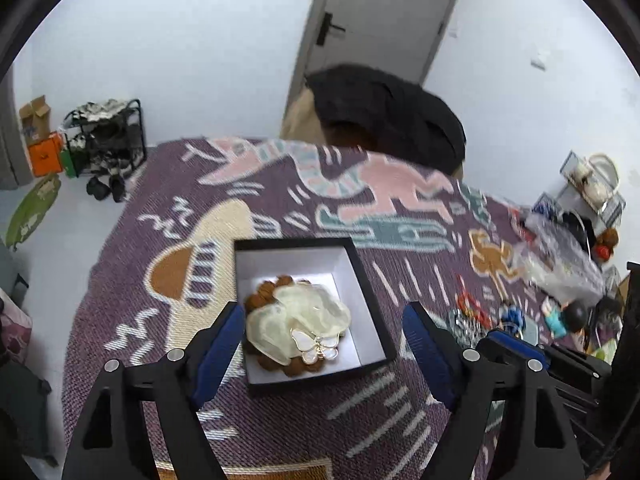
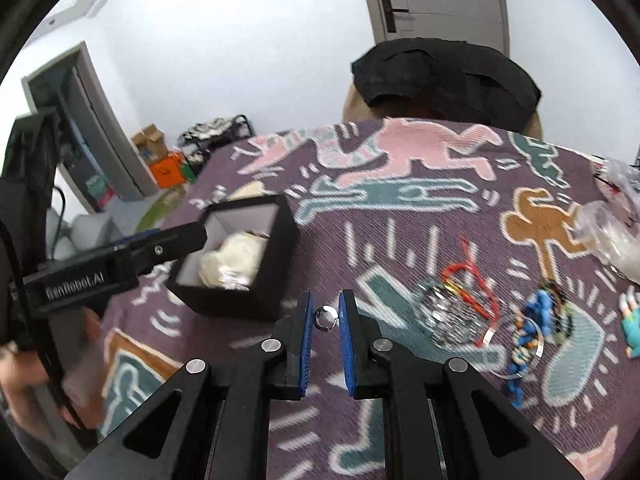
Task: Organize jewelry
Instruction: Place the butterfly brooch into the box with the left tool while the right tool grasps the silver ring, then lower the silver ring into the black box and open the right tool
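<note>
A black box (image 1: 362,280) with a white lining sits on the patterned cloth. Inside lie a brown bead bracelet (image 1: 264,294), a cream fabric piece (image 1: 304,312) and a white butterfly pendant (image 1: 316,348). My left gripper (image 1: 324,312) hovers over the box, jaws wide open, nothing between the blue pads. In the right wrist view the left gripper's finger (image 2: 176,240) reaches the box (image 2: 276,264) from the left. My right gripper (image 2: 326,304) is shut on a small silver ring (image 2: 325,317), held above the cloth just right of the box.
Loose jewelry lies to the right: a silver chain heap (image 2: 444,316), a red cord bracelet (image 2: 474,284), a blue beaded piece (image 2: 534,316) and a clear bangle (image 2: 516,344). Plastic bags (image 2: 608,236) crowd the right edge. A chair with a black garment (image 2: 444,76) stands behind the table.
</note>
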